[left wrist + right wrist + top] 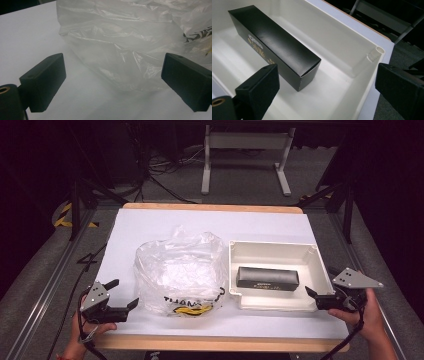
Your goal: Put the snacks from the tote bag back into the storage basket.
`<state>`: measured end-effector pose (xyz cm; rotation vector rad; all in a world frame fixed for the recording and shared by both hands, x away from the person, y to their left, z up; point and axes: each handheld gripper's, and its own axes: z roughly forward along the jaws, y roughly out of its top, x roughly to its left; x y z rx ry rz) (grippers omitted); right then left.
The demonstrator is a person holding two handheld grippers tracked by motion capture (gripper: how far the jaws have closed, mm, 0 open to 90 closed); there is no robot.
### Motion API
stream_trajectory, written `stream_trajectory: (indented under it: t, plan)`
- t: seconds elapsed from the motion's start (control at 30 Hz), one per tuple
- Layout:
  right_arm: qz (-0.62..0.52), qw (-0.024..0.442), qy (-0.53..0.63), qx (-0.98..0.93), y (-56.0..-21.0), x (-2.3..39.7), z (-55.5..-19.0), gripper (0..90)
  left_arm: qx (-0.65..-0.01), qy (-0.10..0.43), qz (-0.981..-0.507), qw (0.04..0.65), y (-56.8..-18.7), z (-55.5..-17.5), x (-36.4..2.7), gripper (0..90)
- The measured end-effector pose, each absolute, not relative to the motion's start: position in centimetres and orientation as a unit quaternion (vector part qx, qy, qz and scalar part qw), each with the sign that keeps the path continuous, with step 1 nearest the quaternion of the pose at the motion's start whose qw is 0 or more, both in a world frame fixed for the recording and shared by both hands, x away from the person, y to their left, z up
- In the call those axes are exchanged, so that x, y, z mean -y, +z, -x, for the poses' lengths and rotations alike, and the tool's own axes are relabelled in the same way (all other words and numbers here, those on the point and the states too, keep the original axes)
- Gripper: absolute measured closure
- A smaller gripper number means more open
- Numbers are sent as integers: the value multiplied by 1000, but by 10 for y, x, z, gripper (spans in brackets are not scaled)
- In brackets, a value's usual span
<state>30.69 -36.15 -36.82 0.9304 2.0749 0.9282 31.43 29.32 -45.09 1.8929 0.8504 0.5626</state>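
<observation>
A crumpled clear plastic bag (179,272) with black and yellow print lies on the white table cover, left of centre. Right of it stands a shallow white tray (272,252) holding a long black box (267,277) with gold lettering. My left gripper (123,295) rests open at the table's front left, its jaws facing the bag (120,45) a short way off. My right gripper (313,296) is open at the tray's near right corner. In the right gripper view the black box (274,45) lies inside the tray (342,42) ahead of the jaws.
The white cover (150,225) sits on a wooden tabletop (210,343) whose edge shows at front and back. Beyond the table are a white desk frame (245,155), cables on the floor and dark stands at both sides.
</observation>
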Motion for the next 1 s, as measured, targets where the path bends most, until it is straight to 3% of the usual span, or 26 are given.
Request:
stream_trajectory:
  t: [1.0]
  plan:
    - [-387,355,365,-769,-399,378,-282,49,-347,232,-770,482,-450,-315,-294,65]
